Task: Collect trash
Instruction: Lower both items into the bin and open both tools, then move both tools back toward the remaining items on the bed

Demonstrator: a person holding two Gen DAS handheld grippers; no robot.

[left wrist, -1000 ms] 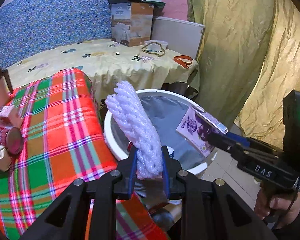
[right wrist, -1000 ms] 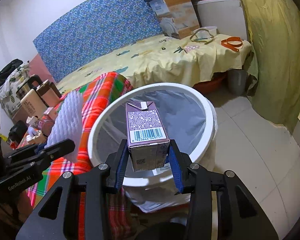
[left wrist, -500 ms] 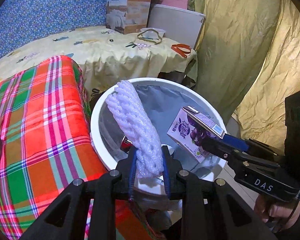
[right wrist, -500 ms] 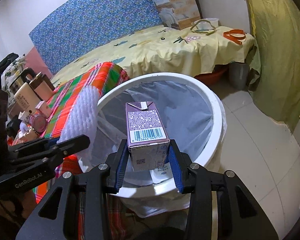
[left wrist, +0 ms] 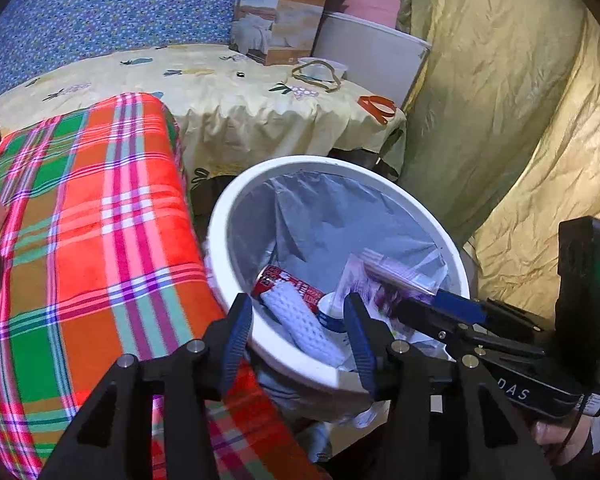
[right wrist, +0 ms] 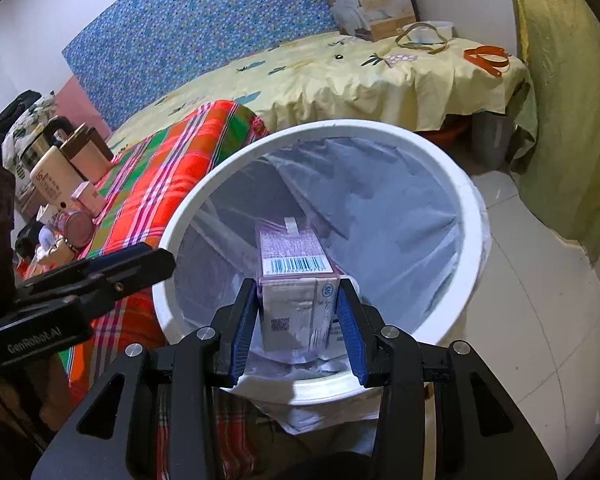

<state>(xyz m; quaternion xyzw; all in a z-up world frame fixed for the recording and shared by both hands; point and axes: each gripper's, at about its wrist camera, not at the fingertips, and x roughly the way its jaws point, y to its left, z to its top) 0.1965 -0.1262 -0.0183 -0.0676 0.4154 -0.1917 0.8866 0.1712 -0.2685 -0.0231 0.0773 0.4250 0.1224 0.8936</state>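
Since a second ago, the foam net (left wrist: 300,320) has left the left gripper (left wrist: 298,330) and now lies inside the bin (left wrist: 236,216), low in the left wrist view, across a red can (left wrist: 290,282) and beside a white cup (left wrist: 332,312). That gripper's jaws are opening, wide apart over the near rim, with nothing pressed between the blue pads; the net shows through the gap, well below them. Both views have also closed in on the bin, which now fills the middle of each frame.

At centre bottom of the right wrist view, the right gripper (right wrist: 298,320) clamps a purple juice carton (right wrist: 296,280), barcode side up, tilted forward over the bin's mouth (right wrist: 472,208). In the left wrist view the same carton (left wrist: 384,280) is blurred at the lower right, held out over the grey liner (left wrist: 320,220).

A plaid blanket (left wrist: 100,220) covers the left of the left wrist view, touching the bin's side. Behind it, a yellow cloth (left wrist: 240,100) carries a cardboard box (left wrist: 280,20) at the upper centre. Bottles and jars (right wrist: 60,184) crowd the left edge of the right wrist view.

A person's hand (left wrist: 560,436) grips the right tool at the lower right corner.
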